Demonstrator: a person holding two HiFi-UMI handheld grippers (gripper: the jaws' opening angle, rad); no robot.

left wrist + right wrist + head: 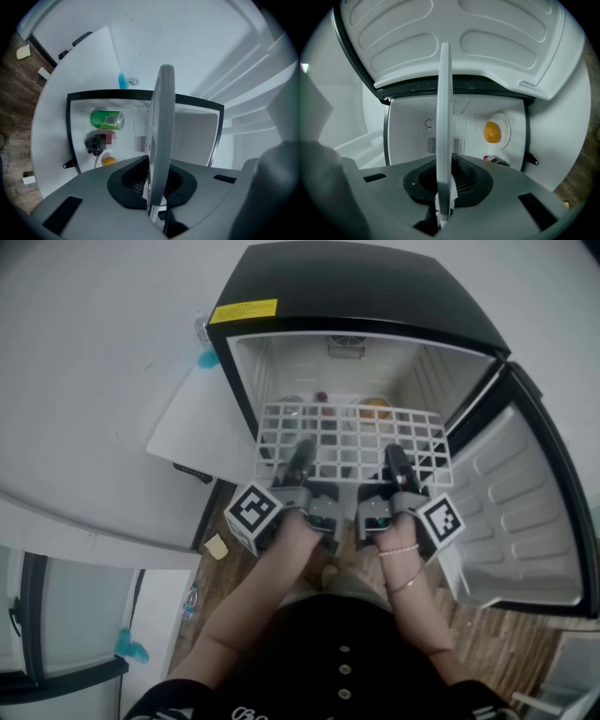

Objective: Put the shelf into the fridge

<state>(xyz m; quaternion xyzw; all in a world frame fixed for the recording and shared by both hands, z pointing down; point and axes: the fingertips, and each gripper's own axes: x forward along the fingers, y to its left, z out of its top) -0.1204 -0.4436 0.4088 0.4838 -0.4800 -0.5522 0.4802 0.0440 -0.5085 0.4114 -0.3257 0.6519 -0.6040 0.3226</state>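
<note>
Both left gripper [302, 456] and right gripper [397, 458] fingers pinch shelf [352, 427] edge.

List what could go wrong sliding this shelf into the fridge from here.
1. The left gripper and right gripper clamp only the near edge of the shelf, so its far edge may sag and hit the orange or the green can inside.
2. The shelf looks about as wide as the opening of the fridge; a skewed push could jam it against a side wall.
</note>
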